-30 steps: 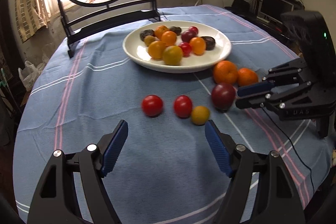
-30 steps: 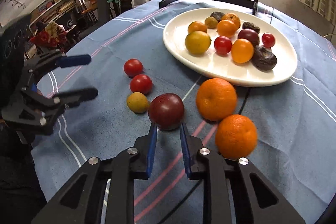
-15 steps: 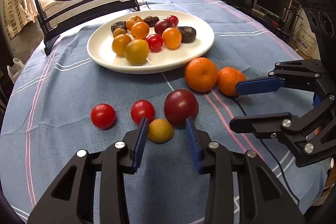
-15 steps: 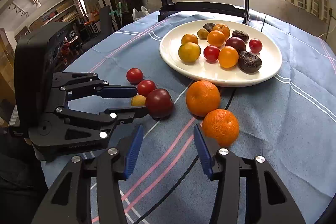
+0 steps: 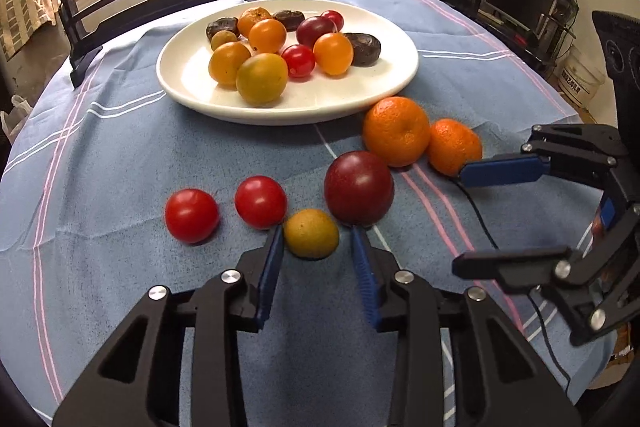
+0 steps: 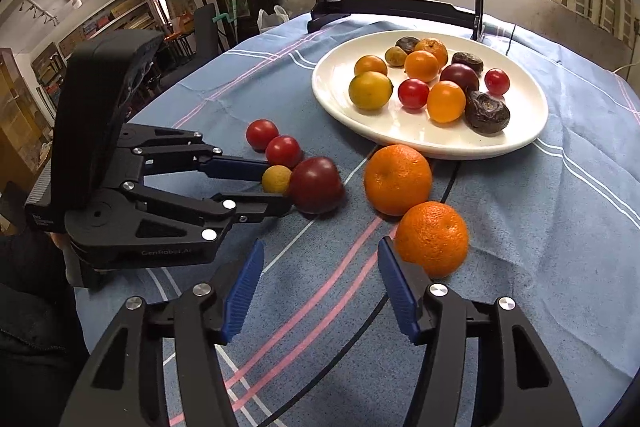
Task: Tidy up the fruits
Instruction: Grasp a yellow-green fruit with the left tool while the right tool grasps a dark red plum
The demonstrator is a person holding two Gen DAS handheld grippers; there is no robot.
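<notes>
Angled down, the left tool point(image 5: 316, 247) is closing around the small yellow fruit point(image 5: 311, 233); the right tool point(image 6: 320, 259) is opening, empty.

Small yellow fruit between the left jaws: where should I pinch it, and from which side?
Pinch the small yellow fruit across its round middle, from the near, open side. The left gripper is closing there; a cherry tomato and dark plum crowd the far side.
</notes>
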